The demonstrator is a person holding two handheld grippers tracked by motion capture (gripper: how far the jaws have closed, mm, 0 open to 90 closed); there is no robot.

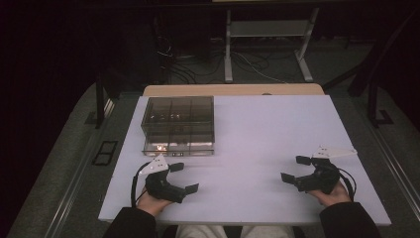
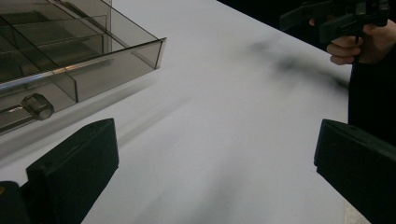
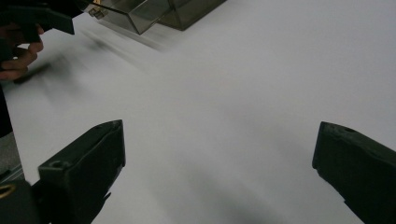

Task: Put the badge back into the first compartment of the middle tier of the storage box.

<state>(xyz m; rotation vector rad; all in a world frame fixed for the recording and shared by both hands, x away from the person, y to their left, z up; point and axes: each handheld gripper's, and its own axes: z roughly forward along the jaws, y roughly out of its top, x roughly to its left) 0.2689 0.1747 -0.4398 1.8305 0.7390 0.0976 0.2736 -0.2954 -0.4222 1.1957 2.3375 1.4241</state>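
Note:
A smoky clear plastic organizer box with several compartments stands at the back left of the white table. Its front corner and a small round knob appear in the left gripper view, and the box sits at the top of the right gripper view. My left gripper rests near the front left edge, just in front of the box, open and holding nothing. My right gripper rests near the front right edge, open and holding nothing. The two grippers point toward each other across the table.
A wooden board edge lies behind the table. Beyond it stand a white frame's legs and cables on the dark floor. Grey floor strips run along both sides. The person's hands and dark sleeves enter at the bottom.

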